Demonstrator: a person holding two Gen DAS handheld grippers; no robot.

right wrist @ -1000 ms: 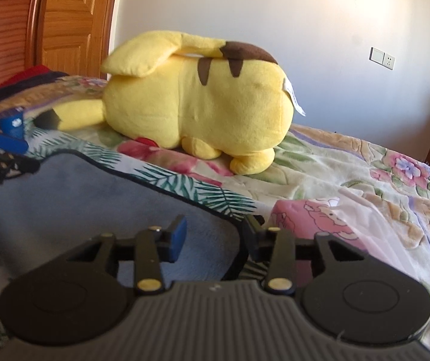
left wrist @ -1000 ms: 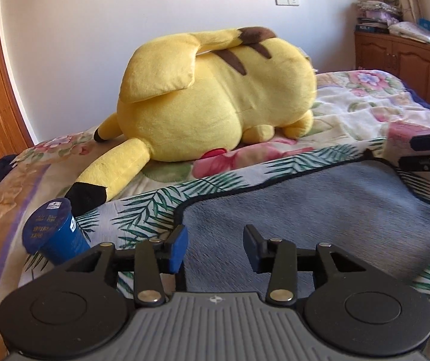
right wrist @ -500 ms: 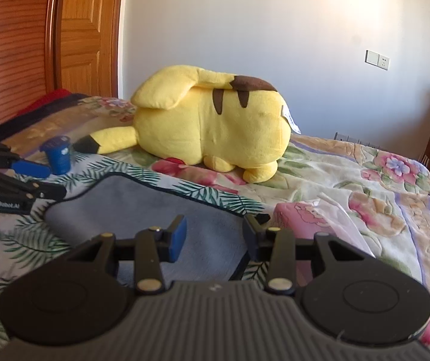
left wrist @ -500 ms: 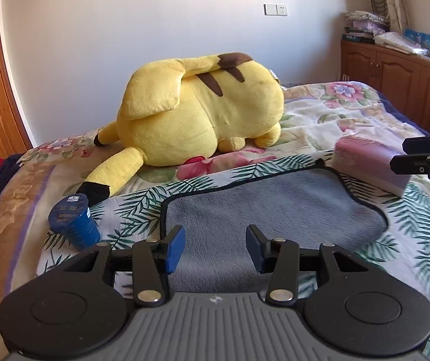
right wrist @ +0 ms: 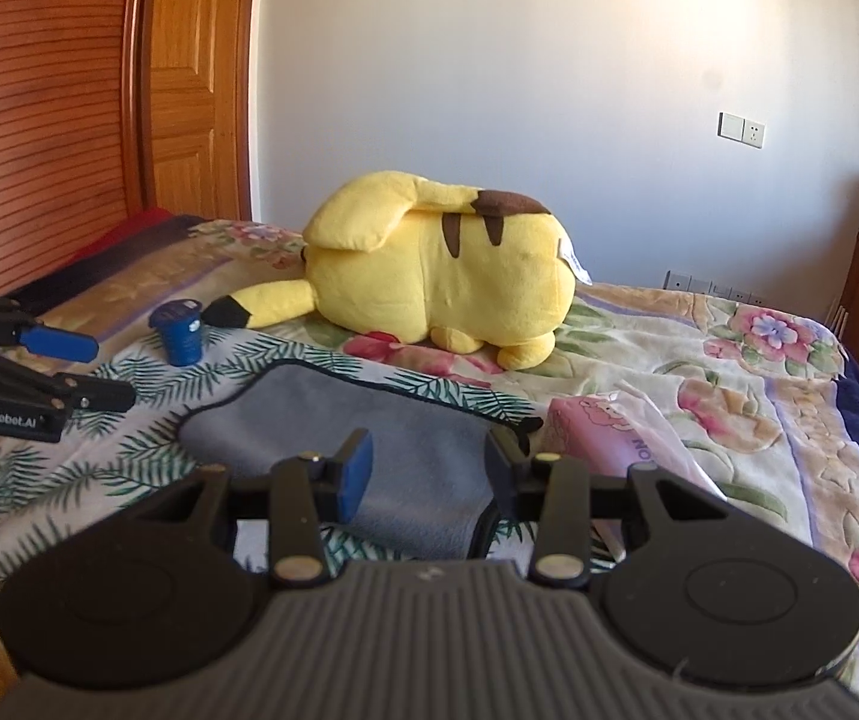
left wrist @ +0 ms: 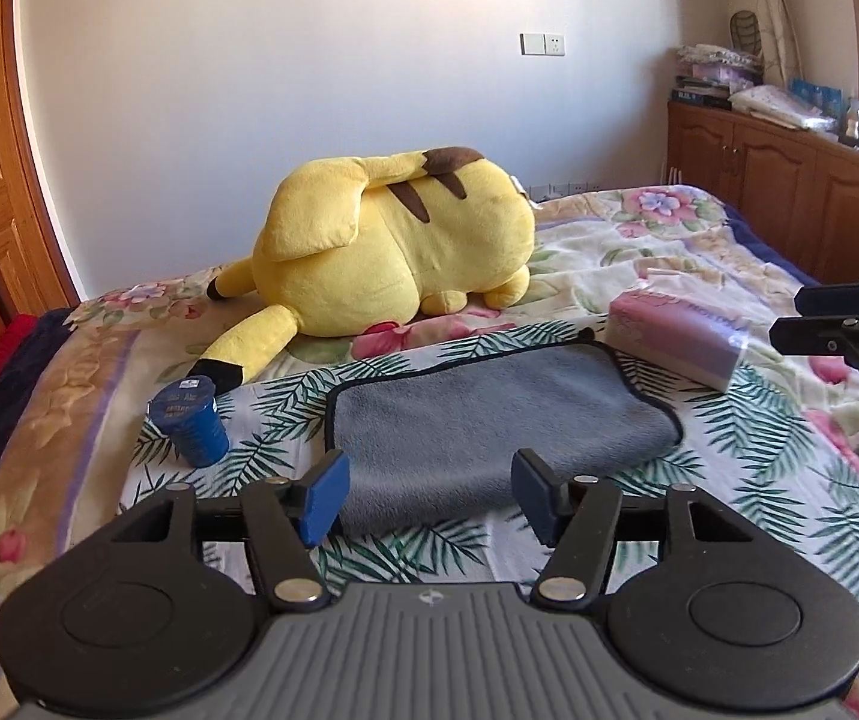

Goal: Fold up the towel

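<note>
Towel point(left wrist: 489, 414), soft and gray with a dark edge, lies flat on the leafy bed cover point(left wrist: 747, 450) in the middle of the bed, and it looks folded over once, though I cannot be sure. Going left to right in the left view, a little blue cup point(left wrist: 190, 420) stands at 9 o'clock from the towel, just beside it. A big yellow plush toy point(left wrist: 393, 264) lies at 12 o'clock, well behind it. A pink pack point(left wrist: 678, 339) sits at 2 o'clock, close to the far right corner. The left gripper point(left wrist: 429, 495) hovers over the near edge with its two fingers wide apart, holding nothing. The right gripper point(right wrist: 426, 471) hovers over the near right part of the towel, fingers apart too, and empty. I think the towel is light and floppy, so it will bend and sag when lifted. It is fuzzy, so it should not slip. A good place to pinch is the two near corners, one for each gripper, right at the dark edge.
</note>
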